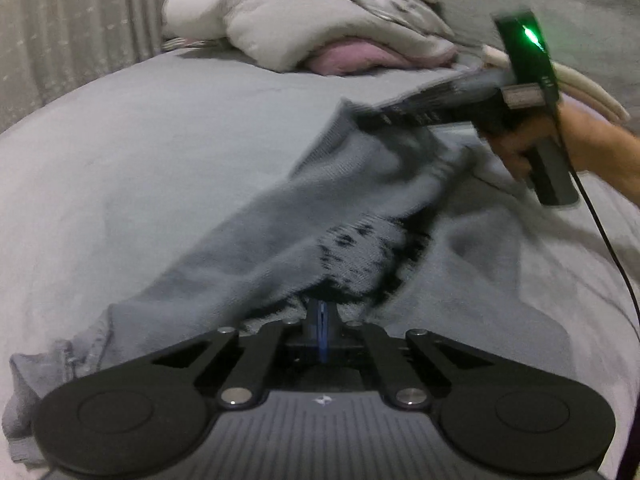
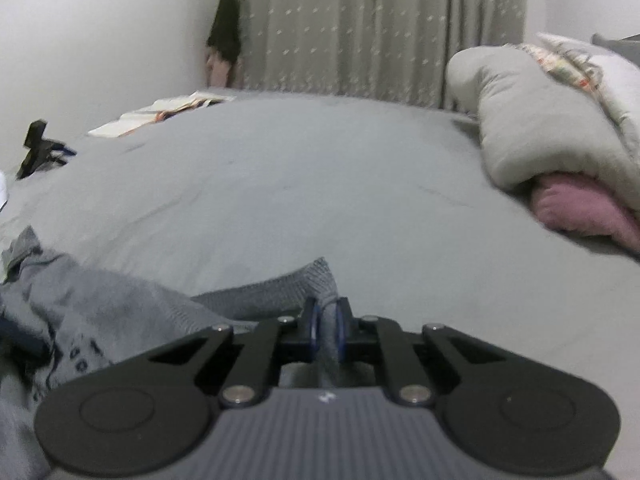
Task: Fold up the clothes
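Here the grey knit sweater [image 1: 256, 240] lies across the grey bed sheet [image 1: 120, 168] and is stretched between the two tools. In the left wrist view, the left hand-held gripper [image 1: 322, 316] sits at the lower middle of the frame with its blue pads pressed together; the sweater's patterned edge (white with dark marks) lies right at and over the fingertips, but whether cloth is caught between them I cannot tell. From there the sweater runs as a diagonal band up toward the right of the frame, where the right hand-held gripper [image 1: 360, 114] bites its far corner. A hand [image 1: 532, 140] holds that tool at the right edge, with a green light shining on top of it and a black cable [image 1: 612, 248] hanging down.

In the right wrist view, the right hand-held gripper [image 2: 327, 324] is at the lower middle, clamped on a fold of the sweater [image 2: 280, 288] that stands between the blue pads. The rest of the garment falls away to the lower left of the frame.

A pile of bedding [image 1: 280, 20], light grey over pink, rests at the upper middle of the left view, well apart from the sweater. A curtain [image 2: 380, 28] hangs behind the bed.
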Demonstrator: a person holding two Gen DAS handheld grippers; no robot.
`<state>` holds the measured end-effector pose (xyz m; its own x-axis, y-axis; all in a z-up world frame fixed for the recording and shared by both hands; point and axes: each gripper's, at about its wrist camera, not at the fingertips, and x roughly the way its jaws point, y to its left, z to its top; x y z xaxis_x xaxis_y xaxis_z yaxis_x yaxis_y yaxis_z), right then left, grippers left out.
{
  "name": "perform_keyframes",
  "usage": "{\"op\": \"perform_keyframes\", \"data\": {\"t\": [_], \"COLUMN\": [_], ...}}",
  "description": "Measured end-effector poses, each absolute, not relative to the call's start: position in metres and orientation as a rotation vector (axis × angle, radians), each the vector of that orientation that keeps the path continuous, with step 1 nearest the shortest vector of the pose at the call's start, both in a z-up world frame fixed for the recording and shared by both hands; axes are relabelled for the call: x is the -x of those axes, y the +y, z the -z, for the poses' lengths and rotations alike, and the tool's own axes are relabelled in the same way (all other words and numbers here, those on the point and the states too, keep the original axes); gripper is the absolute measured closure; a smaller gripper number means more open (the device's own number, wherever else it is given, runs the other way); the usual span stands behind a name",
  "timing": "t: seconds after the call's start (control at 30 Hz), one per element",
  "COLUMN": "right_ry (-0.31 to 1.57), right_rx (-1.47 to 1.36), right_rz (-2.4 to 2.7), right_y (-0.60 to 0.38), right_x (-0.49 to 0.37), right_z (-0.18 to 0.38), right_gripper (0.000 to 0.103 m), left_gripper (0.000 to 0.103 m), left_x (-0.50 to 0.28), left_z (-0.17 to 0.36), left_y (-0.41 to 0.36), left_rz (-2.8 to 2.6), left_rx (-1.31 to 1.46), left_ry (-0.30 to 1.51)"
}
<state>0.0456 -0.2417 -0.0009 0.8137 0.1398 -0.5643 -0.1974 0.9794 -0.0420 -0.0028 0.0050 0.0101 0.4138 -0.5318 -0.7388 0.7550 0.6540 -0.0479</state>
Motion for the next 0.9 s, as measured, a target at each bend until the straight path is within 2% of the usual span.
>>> {"op": "perform_keyframes", "data": {"t": [0.1, 0.23, 0.27, 0.33, 0.37, 0.4, 0.53, 0.8, 0.9], "right_ry": [0.586, 0.573, 0.571, 0.57, 0.568, 0.569, 0.572, 0.568, 0.567], "right_rx": [0.087, 0.077, 0.074, 0.075, 0.076, 0.076, 0.078, 0.07, 0.057], "right_rz": [-0.16, -0.138, -0.142, -0.142, -0.141, -0.139, -0.135, -0.141, -0.149], "right_y": [-0.243, -0.244, -0.244, -0.245, -0.244, -0.244, -0.243, -0.245, -0.248], "right_x": [-0.037, -0.024, -0.02, -0.016, -0.013, -0.011, -0.008, 0.0, 0.004], "right_z": [-0.005, -0.013, -0.016, -0.018, -0.019, -0.02, -0.021, -0.024, -0.026], "right_gripper": [0.095, 0.095, 0.095, 0.095, 0.095, 0.095, 0.095, 0.095, 0.094], "left_gripper": [0.103, 0.103, 0.098, 0.077, 0.057, 0.045, 0.044, 0.033, 0.035], "left_x": [0.009, 0.013, 0.013, 0.015, 0.017, 0.018, 0.018, -0.007, -0.018], "left_z": [-0.008, -0.014, -0.017, -0.019, -0.019, -0.019, -0.016, 0.003, 0.007], "left_y": [0.005, 0.007, 0.009, 0.01, 0.01, 0.01, 0.007, 0.003, 0.003], "left_rz": [0.855, 0.832, 0.823, 0.789, 0.766, 0.744, 0.69, 0.662, 0.65], "left_rx": [-0.324, -0.33, -0.325, -0.357, -0.385, -0.413, -0.479, -0.45, -0.392], "left_ry": [0.85, 0.814, 0.793, 0.734, 0.699, 0.664, 0.59, 0.613, 0.625]}}
